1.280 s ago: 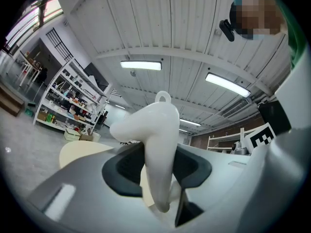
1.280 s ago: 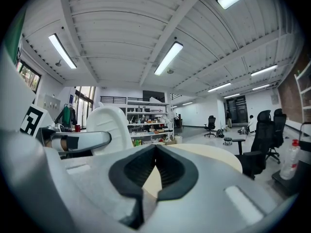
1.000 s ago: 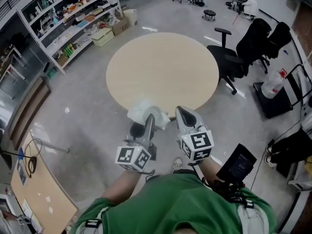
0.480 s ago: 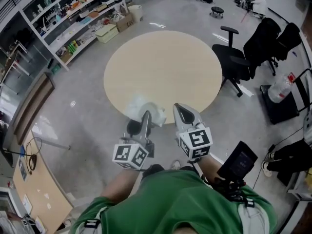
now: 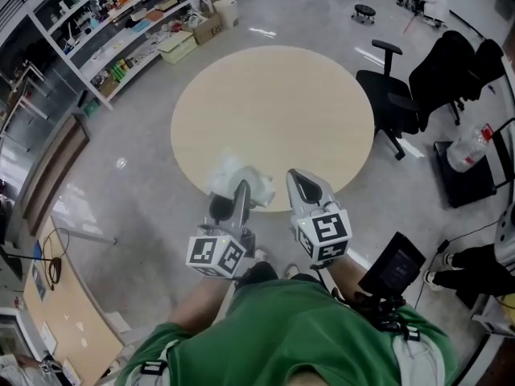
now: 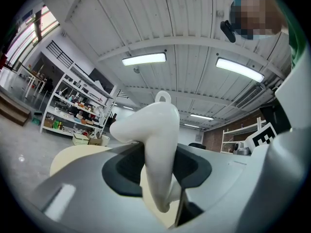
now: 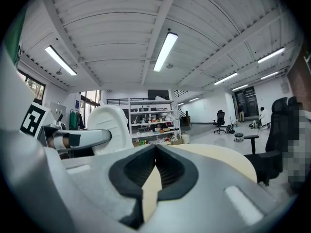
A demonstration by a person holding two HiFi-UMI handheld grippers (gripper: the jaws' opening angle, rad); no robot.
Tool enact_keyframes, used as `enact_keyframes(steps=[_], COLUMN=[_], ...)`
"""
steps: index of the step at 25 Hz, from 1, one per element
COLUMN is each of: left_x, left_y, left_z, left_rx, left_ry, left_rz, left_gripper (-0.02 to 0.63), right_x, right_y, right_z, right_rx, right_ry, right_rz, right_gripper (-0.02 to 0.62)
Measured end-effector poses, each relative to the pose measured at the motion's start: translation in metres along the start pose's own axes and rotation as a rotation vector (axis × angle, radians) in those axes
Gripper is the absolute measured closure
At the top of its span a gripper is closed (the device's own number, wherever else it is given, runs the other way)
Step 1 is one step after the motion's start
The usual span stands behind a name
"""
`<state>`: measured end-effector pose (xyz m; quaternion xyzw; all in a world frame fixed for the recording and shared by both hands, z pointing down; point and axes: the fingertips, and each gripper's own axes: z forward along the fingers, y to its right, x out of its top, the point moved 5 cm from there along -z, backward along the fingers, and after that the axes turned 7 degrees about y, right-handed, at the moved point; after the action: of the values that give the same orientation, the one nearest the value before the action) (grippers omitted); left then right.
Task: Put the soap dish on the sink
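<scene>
Left gripper is clamped on the white soap dish, which stands upright between its pads, held in the air just short of the near rim of the round worktop. Right gripper rides alongside, jaws together, nothing in them. Both point toward the bare beige top. Black office chairs sit off to the right, shelving at far left.

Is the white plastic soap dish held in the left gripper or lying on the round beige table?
Held: the left gripper's dark fingers press both sides of the white plastic soap dish, standing on edge between them.
</scene>
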<state>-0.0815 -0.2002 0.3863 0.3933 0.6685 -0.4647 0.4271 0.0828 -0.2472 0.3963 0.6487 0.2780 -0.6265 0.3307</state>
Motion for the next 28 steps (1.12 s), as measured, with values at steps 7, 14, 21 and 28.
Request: enact_keyframes(steps=[7, 14, 21, 28], left_x=[0.001, -0.005, -0.007, -0.016], left_y=[-0.03, -0.059, -0.089, -0.095], left_z=[0.039, 0.068, 0.076, 0.096], left_rx=[-0.041, -0.079, -0.1, -0.1], left_ry=[-0.018, -0.037, -0.06, -0.082], left_rz=[-0.032, -0.061, -0.076, -0.08], left_gripper=[0.451, 0.451, 0.451, 0.451], right_x=[0.006, 0.004, 0.001, -0.001], right_y=[0.008, 0.014, 0.009, 0.03], right_z=[0.044, 0.079, 0.102, 0.117], right_rx=[-0.047, -0.096, -0.143, -0.162], right_ry=[-0.014, -0.024, -0.033, -0.047], right_rz=[-0.013, -0.025, -0.032, -0.043], right_gripper=[0.592, 0.592, 0.592, 0.592])
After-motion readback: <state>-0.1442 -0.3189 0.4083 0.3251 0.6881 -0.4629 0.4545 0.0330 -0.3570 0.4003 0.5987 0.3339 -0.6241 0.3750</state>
